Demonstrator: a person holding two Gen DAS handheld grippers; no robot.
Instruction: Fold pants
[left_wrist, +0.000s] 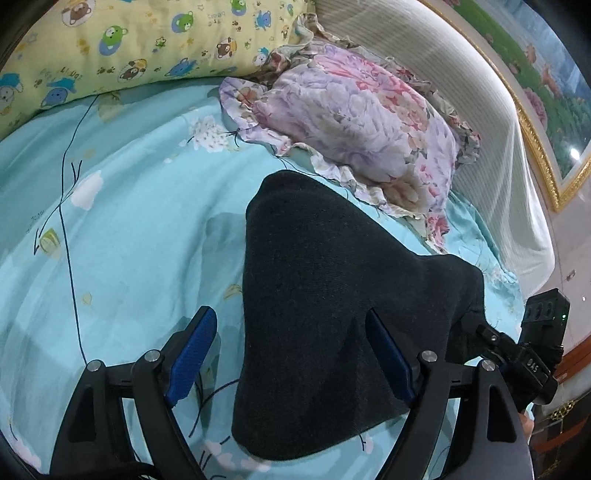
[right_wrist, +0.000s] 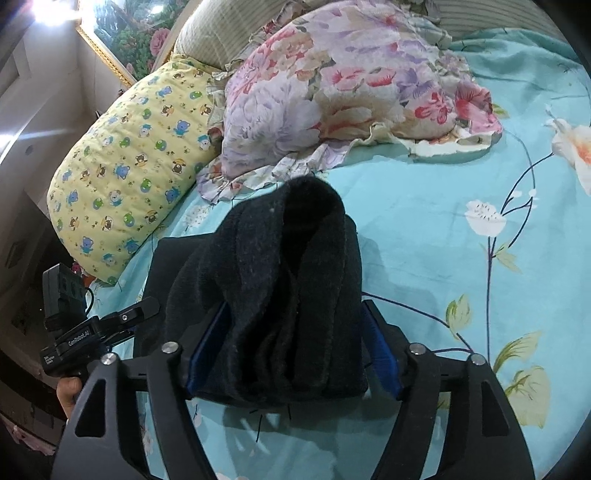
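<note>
The left gripper (left_wrist: 291, 360) stands with its jaws wide. The dark pants (left_wrist: 314, 295) hang as a lifted sheet across the gap, from about 12 o'clock down to 6; the left blue pad (left_wrist: 190, 360) is clear of the cloth, while the right one lies against or just in front of it, and which I cannot tell. At 3 o'clock in that view the right gripper (left_wrist: 517, 354) grips the far corner of the cloth.

In the right wrist view the right gripper (right_wrist: 293, 354) has its jaws narrowed onto a bunched fold of the pants (right_wrist: 280, 295), which fills the space between both blue pads and rises toward 12 o'clock. The left gripper (right_wrist: 125, 317) sits at 9 o'clock.

On the turquoise floral bedsheet (left_wrist: 129, 221), a yellow bear-print pillow (left_wrist: 129, 48) lies at 11 o'clock and a pink-and-lilac floral pillow (left_wrist: 362, 122) at 1 o'clock, just past the pants. A cream headboard (left_wrist: 480, 129) curves behind, below a gold-framed picture (left_wrist: 546, 110).

The lower part of the pants is hidden behind the gripper bodies.
</note>
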